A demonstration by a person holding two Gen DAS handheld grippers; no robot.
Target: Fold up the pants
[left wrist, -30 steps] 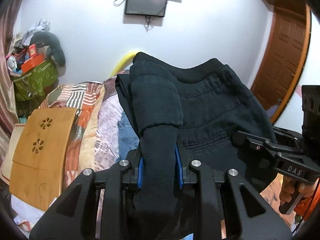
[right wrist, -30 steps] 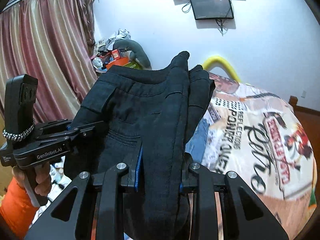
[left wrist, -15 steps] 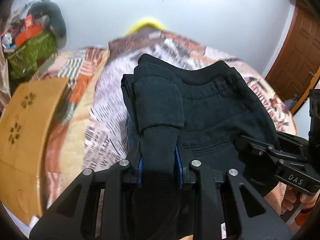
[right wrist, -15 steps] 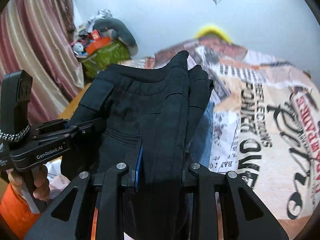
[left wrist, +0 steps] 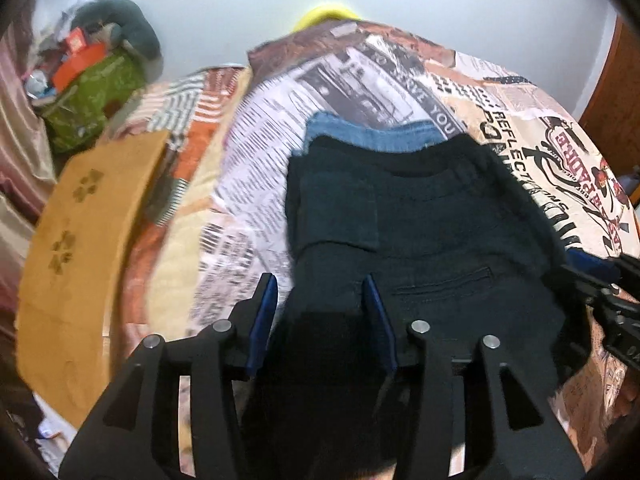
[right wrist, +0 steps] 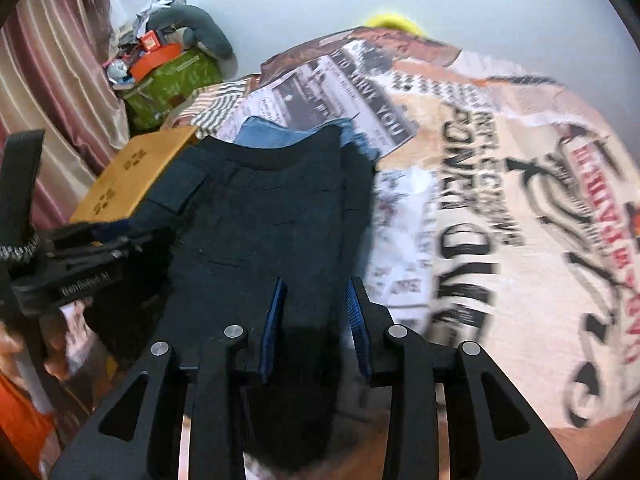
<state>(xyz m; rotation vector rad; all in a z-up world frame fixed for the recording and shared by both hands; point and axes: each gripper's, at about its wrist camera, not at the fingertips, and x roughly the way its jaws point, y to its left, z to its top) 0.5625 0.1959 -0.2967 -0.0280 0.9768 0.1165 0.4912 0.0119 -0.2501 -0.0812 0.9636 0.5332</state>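
The folded black pants (left wrist: 424,236) lie on the printed bedspread (left wrist: 256,184), on top of folded blue jeans (left wrist: 372,134). My left gripper (left wrist: 320,292) stands open around the pants' left edge, blue pads apart from the cloth. In the right wrist view the black pants (right wrist: 264,216) lie the same way, over the blue jeans (right wrist: 276,132). My right gripper (right wrist: 316,296) stands open around their right edge. Each gripper shows at the side of the other's view: the right one (left wrist: 612,300), the left one (right wrist: 80,264).
A wooden lap board (left wrist: 80,240) lies at the bed's left edge. A green bag with boxes and clutter (left wrist: 92,92) stands by the curtain at the far left. The bedspread (right wrist: 500,200) spreads wide to the right. A yellow object (left wrist: 324,16) peeks behind the bed.
Both grippers lowered the black pants onto the blue jeans on the bed. Both then opened and let go of the cloth.
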